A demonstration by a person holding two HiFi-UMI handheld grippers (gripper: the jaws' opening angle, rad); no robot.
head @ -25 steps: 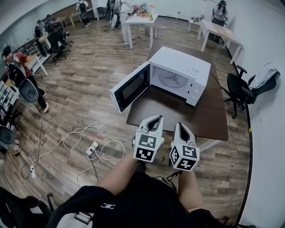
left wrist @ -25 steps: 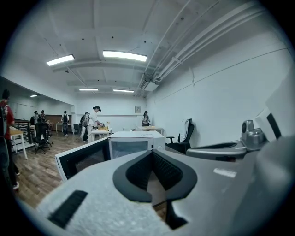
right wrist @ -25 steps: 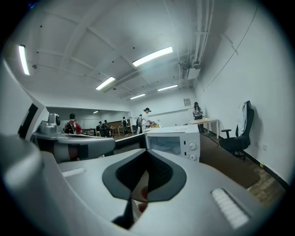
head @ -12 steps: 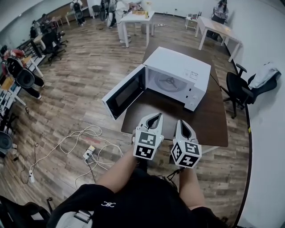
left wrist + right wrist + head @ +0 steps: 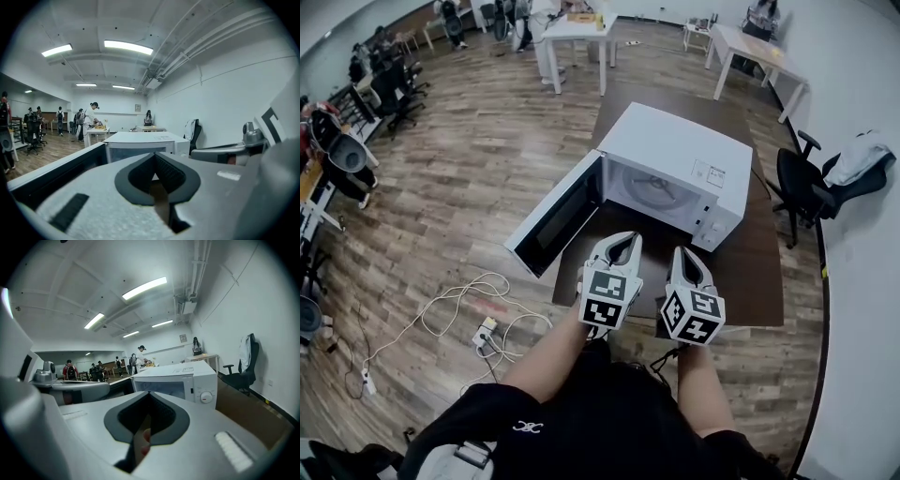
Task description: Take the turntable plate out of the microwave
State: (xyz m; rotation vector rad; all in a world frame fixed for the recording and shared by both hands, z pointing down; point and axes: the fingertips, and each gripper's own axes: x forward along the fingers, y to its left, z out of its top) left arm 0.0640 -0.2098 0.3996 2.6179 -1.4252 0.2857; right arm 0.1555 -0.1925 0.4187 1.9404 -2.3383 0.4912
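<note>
A white microwave (image 5: 680, 155) stands on a dark brown table (image 5: 745, 258), its door (image 5: 551, 228) swung open to the left. Inside the lit cavity lies the glass turntable plate (image 5: 660, 191). Both grippers hover side by side over the table's near edge, short of the oven. My left gripper (image 5: 624, 244) is shut and holds nothing; so is my right gripper (image 5: 687, 255). The left gripper view looks past its shut gripper (image 5: 154, 154) at the microwave (image 5: 140, 140) and the door (image 5: 56, 173). The right gripper view shows its shut gripper (image 5: 149, 393) before the microwave's (image 5: 185, 378) dial side.
White cables and a power strip (image 5: 483, 328) lie on the wooden floor at the left. A black office chair (image 5: 797, 187) with a jacket over it stands right of the table. White tables (image 5: 572, 28) and several people are at the far end of the room.
Both grippers have moved forward together toward the open microwave, which now lies closer and larger in the head view. Their jaws have stayed shut.
</note>
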